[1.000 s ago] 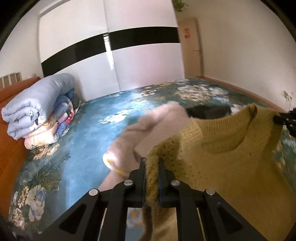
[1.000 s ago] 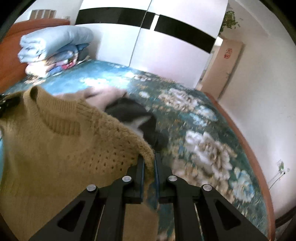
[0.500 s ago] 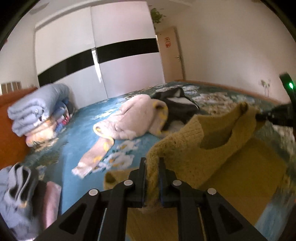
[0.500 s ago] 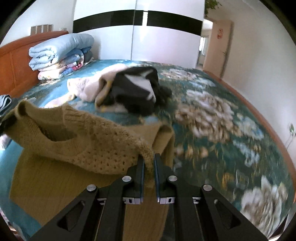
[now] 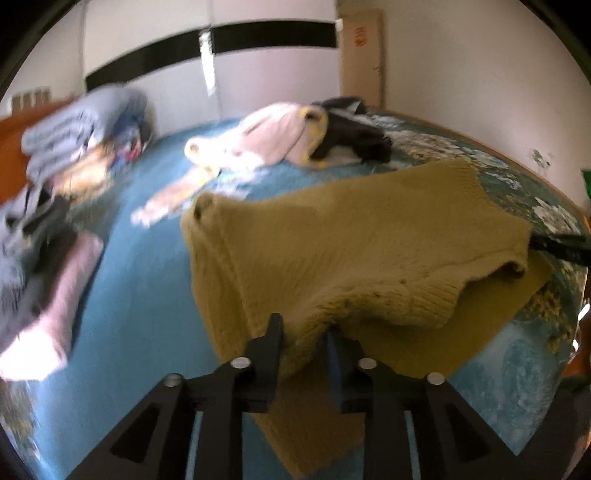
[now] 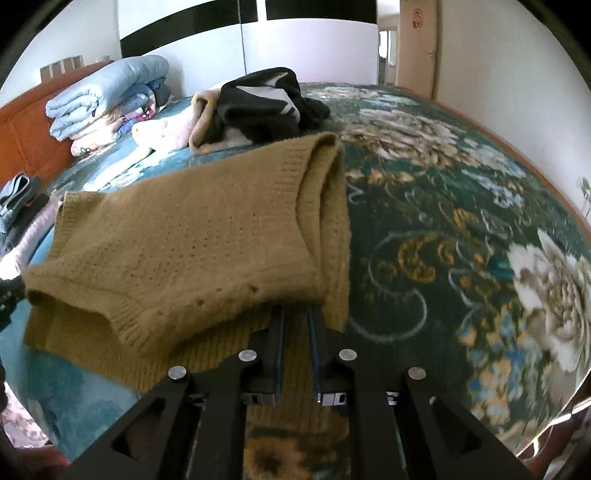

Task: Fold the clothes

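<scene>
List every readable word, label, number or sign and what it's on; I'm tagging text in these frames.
Nothing can be read.
Red sign on the door: a red decoration, too small and blurred to read.
Mustard sweater, quilts, bedspread: no lettering visible.

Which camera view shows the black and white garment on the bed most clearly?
The right wrist view shows the black and white garment best: it is sharp there, lying bunched against the pale pink garment. In the left wrist view the same garment is smaller and blurred by motion.
</scene>
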Action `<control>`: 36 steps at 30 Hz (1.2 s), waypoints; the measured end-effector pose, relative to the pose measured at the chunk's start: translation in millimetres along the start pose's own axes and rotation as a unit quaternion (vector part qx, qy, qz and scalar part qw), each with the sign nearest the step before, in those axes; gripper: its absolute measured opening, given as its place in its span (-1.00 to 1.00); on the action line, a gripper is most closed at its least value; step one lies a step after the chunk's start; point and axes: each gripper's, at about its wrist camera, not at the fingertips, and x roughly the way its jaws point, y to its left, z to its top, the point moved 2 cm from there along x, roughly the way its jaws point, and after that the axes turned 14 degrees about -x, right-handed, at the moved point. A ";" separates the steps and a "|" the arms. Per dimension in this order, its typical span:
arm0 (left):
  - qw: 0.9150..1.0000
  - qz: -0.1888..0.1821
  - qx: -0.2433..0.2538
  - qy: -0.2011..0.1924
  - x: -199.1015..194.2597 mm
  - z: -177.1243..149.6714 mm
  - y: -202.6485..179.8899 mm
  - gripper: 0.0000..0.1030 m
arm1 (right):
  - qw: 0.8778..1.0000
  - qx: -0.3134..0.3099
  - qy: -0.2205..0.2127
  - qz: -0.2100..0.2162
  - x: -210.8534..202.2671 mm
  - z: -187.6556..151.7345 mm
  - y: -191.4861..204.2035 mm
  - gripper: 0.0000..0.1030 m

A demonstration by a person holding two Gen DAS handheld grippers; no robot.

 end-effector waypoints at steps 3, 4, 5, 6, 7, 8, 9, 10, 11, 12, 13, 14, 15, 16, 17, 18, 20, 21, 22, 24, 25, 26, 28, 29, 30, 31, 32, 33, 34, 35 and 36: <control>0.997 -0.027 -0.063 0.038 1.1 -7.5 9.4 -0.34 | 0.999 0.029 -0.002 0.030 -6.1 -6.7 -3.6 -0.76; 0.995 -0.034 -0.082 0.047 0.6 -10.2 11.6 -0.32 | 0.998 0.038 -0.003 0.046 -8.4 -8.5 -3.6 -0.76; 0.992 -0.041 -0.101 0.057 0.5 -12.4 14.3 -0.26 | 0.997 0.047 -0.005 0.062 -10.7 -10.2 -3.6 -0.76; 0.989 -0.048 -0.125 0.069 0.7 -13.9 17.8 -0.22 | 0.995 0.058 -0.007 0.081 -12.7 -11.9 -3.3 -0.75; 0.984 -0.054 -0.148 0.081 0.9 -15.3 21.4 -0.20 | 0.991 0.072 -0.010 0.109 -13.6 -13.5 -2.2 -0.71; 0.979 -0.064 -0.170 0.093 1.3 -16.7 24.6 -0.19 | 0.987 0.085 -0.012 0.135 -14.1 -14.9 -1.1 -0.64; 0.973 -0.082 -0.189 0.106 2.1 -18.2 27.0 -0.19 | 0.984 0.095 -0.012 0.153 -13.0 -15.4 -0.6 -0.47; 0.966 -0.100 -0.206 0.116 3.0 -19.9 28.8 -0.19 | 0.979 0.107 -0.012 0.170 -10.8 -15.5 -0.1 -0.29; 0.959 -0.119 -0.224 0.127 3.8 -21.4 30.5 -0.18 | 0.975 0.120 -0.012 0.187 -8.7 -15.5 0.3 -0.22; 0.951 -0.140 -0.242 0.135 4.4 -22.6 31.8 -0.17 | 0.970 0.133 -0.012 0.204 -6.3 -15.3 0.6 -0.17; 0.941 -0.166 -0.260 0.139 4.7 -23.2 32.5 -0.16 | 0.964 0.150 -0.012 0.220 -3.2 -14.6 0.3 -0.17; 0.931 -0.191 -0.277 0.144 5.0 -23.6 33.0 -0.03 | 0.957 0.167 -0.015 0.235 -0.2 -14.0 -0.7 -0.17; 0.920 -0.214 -0.294 0.148 5.3 -23.9 33.2 0.04 | 0.951 0.184 -0.018 0.249 2.5 -13.5 -1.9 -0.17; 0.910 -0.234 -0.308 0.152 5.5 -23.6 33.1 0.20 | 0.944 0.205 -0.023 0.259 4.7 -13.5 -3.7 -0.17; 0.904 -0.243 -0.316 0.153 6.2 -22.2 32.4 0.24 | 0.937 0.224 -0.026 0.268 7.5 -13.6 -4.6 -0.16; 0.903 -0.242 -0.321 0.151 8.1 -20.5 31.6 0.24 | 0.932 0.239 -0.026 0.272 11.4 -13.5 -4.9 -0.16; 0.904 -0.233 -0.329 0.144 12.5 -16.2 31.1 0.24 | 0.928 0.261 -0.022 0.266 20.0 -12.9 -3.4 -0.16; 0.904 -0.226 -0.335 0.141 14.8 -14.3 31.4 0.24 | 0.924 0.273 -0.022 0.267 23.8 -12.7 -2.7 -0.16; 0.902 -0.221 -0.343 0.143 16.9 -13.1 32.6 0.24 | 0.919 0.287 -0.024 0.268 27.3 -12.7 -2.2 -0.16; 0.898 -0.210 -0.358 0.146 21.2 -10.7 34.9 0.17 | 0.908 0.315 -0.034 0.274 30.6 -12.2 -3.9 -0.16; 0.896 -0.205 -0.366 0.148 23.3 -9.5 36.0 0.09 | 0.903 0.327 -0.038 0.275 32.5 -11.6 -4.5 -0.16; 0.893 -0.200 -0.374 0.149 25.4 -8.3 37.2 -0.24 | 0.902 0.334 -0.037 0.271 33.8 -10.5 -4.8 -0.17; 0.889 -0.189 -0.389 0.152 29.6 -5.9 39.5 -0.59 | 0.901 0.345 -0.035 0.262 36.0 -8.1 -5.3 -0.41; 0.887 -0.184 -0.395 0.153 30.7 -4.9 40.1 -0.77 | 0.903 0.343 -0.032 0.256 35.9 -6.0 -4.5 -0.56; 0.889 -0.184 -0.392 0.149 27.3 -3.6 39.5 -0.78 | 0.906 0.340 -0.031 0.251 34.9 -3.9 -4.0 -0.76; 0.896 -0.185 -0.379 0.137 19.4 -1.5 38.0 -0.79 | 0.907 0.339 -0.037 0.247 30.9 -2.0 -4.4 -0.77; 0.903 -0.186 -0.367 0.126 11.4 0.6 36.6 -0.79 | 0.909 0.337 -0.046 0.243 25.7 0.0 -5.0 -0.78; 0.911 -0.190 -0.349 0.111 1.3 3.8 33.7 -0.79 | 0.910 0.332 -0.066 0.240 16.1 2.5 -6.7 -0.78; 0.919 -0.200 -0.327 0.095 -11.0 7.7 29.4 -0.79 | 0.912 0.323 -0.087 0.238 5.3 5.0 -8.4 -0.78; 0.922 -0.209 -0.314 0.085 -20.2 9.7 27.1 -0.79 | 0.915 0.312 -0.105 0.233 -4.9 6.6 -9.5 -0.78; 0.924 -0.214 -0.308 0.081 -26.3 9.5 25.9 -0.79 | 0.918 0.302 -0.119 0.227 -14.3 7.7 -10.6 -0.78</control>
